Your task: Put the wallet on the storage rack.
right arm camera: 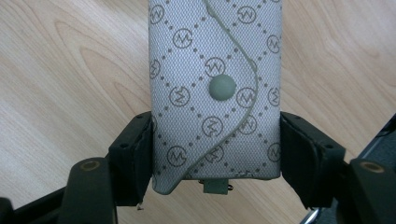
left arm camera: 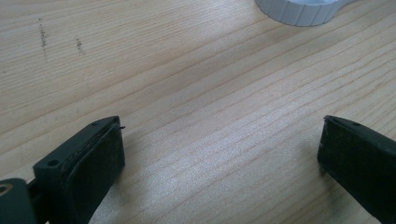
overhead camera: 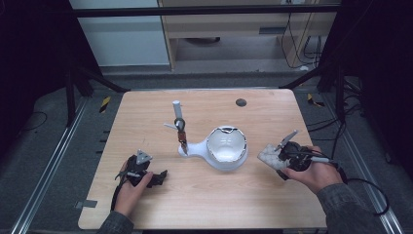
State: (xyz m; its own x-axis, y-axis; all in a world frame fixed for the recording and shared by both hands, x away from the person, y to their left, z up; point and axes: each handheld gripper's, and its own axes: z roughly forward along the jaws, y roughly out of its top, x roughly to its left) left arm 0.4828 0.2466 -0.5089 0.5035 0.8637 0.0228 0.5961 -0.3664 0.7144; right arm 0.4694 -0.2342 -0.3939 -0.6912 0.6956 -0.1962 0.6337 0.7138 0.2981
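— Since the grey key pouch (right arm camera: 215, 93) sits clamped across its width in the right gripper (right arm camera: 215, 154), which way does its long axis run?

— Straight out along the jaws, snap flap up, just above the surface (overhead camera: 272, 117) at its right side.

— And the white stand (overhead camera: 225, 150)?

— Just left of the pouch, between the two hands. The right gripper is nearer; the left gripper (left arm camera: 219, 149) rests spread wide with nothing between its jaws, lower left.

Left gripper (overhead camera: 157, 177): at 7 o'clock, jaws wide apart, pointing toward 3 o'clock.
Right gripper (right arm camera: 215, 154): at 4 o'clock, jaws clamped, pointing toward 9 o'clock.
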